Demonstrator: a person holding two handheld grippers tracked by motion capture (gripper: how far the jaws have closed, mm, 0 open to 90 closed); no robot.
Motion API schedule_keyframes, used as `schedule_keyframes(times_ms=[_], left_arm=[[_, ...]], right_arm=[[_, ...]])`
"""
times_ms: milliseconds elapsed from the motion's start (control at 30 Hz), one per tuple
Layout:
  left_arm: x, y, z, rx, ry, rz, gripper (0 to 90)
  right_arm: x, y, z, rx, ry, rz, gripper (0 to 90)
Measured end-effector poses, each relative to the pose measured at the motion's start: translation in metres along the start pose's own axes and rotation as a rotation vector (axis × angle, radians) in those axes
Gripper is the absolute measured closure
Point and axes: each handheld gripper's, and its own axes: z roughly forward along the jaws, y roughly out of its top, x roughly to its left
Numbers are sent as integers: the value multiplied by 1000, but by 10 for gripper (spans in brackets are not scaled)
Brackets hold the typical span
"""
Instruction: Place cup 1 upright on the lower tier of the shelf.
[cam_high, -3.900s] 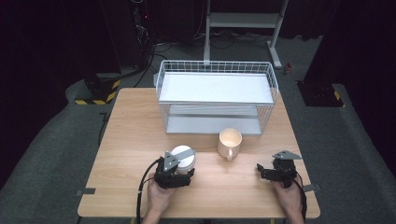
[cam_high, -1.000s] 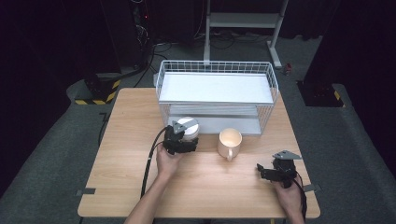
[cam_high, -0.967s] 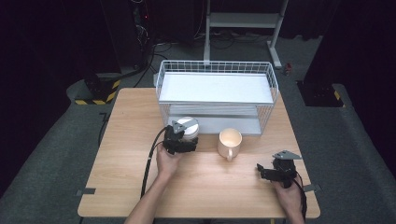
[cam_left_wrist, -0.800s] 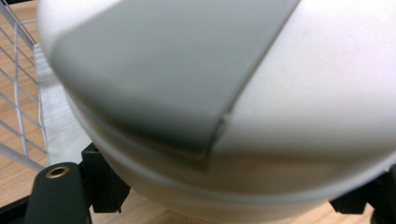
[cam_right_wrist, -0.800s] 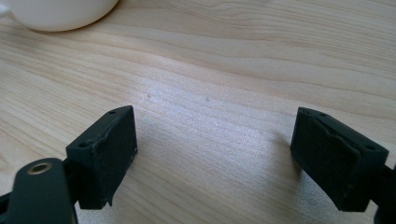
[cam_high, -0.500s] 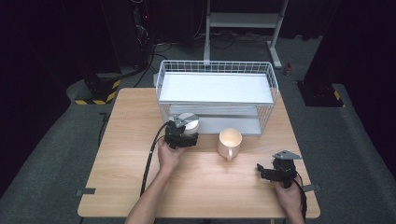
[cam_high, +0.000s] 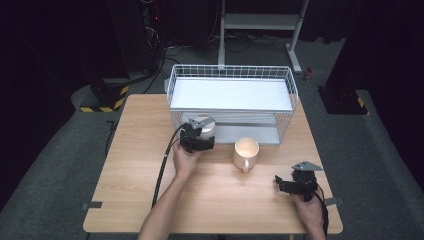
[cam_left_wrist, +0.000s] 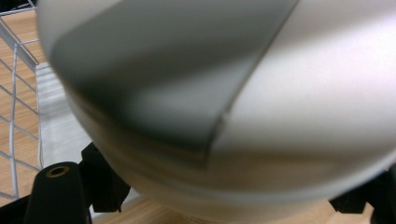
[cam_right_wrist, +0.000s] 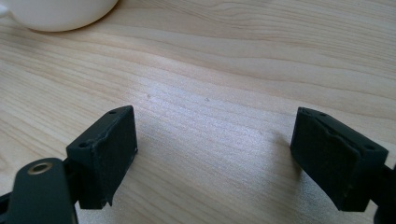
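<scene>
Your left gripper clamps the white cup at frame centre, beside the wire rack, ready for shelving. Your right gripper rests wide open, lower right, clear of the mug.

In the high view the wooden table and the white wire basket were brightly and evenly lit from above, while the floor and the room beyond fell away into near darkness, and things on the table cast only faint, soft shadows. The left gripper view was badly out of focus: a pale rounded cup sat so close to the lens that it blurred, with a grey shadow band across it. The right gripper view was sharp on the wood grain, with a soft sheen between the black jaws.
</scene>
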Motion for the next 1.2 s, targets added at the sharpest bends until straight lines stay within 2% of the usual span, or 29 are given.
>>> schedule_keyframes(times_ms=[100,167,267,333,500,533,567,633,667,733,867,900,1000,1033,1200], left_arm=[[0,2,3,-3,0,-15,193],[1,2,4,-7,24,5,193],[0,3,7,-12,14,-7,193],[1,4,8,-18,24,2,193],[1,4,13,-31,19,-20,193],[2,5,13,-28,19,-19,194],[3,6,13,-28,35,-1,193],[3,7,15,-28,26,2,193],[3,7,16,-33,22,-15,193],[4,8,18,-35,23,-24,193],[6,10,22,-41,39,-20,193],[4,10,23,-50,27,-39,193],[6,11,25,-50,40,-29,193],[8,12,26,-51,33,-13,193],[9,13,30,-65,40,-21,193]], right_arm=[[0,0,0,0,0,0,147],[0,0,0,0,0,0,147],[0,0,0,0,0,0,147],[0,0,0,0,0,0,147],[0,0,0,0,0,0,147],[0,0,0,0,0,0,147],[0,0,0,0,0,0,147],[0,0,0,0,0,0,147],[0,0,0,0,0,0,147],[0,0,0,0,0,0,147],[0,0,0,0,0,0,147],[0,0,0,0,0,-1,147],[0,0,0,0,0,0,147],[0,0,0,0,0,0,147],[0,0,0,0,0,0,147]])
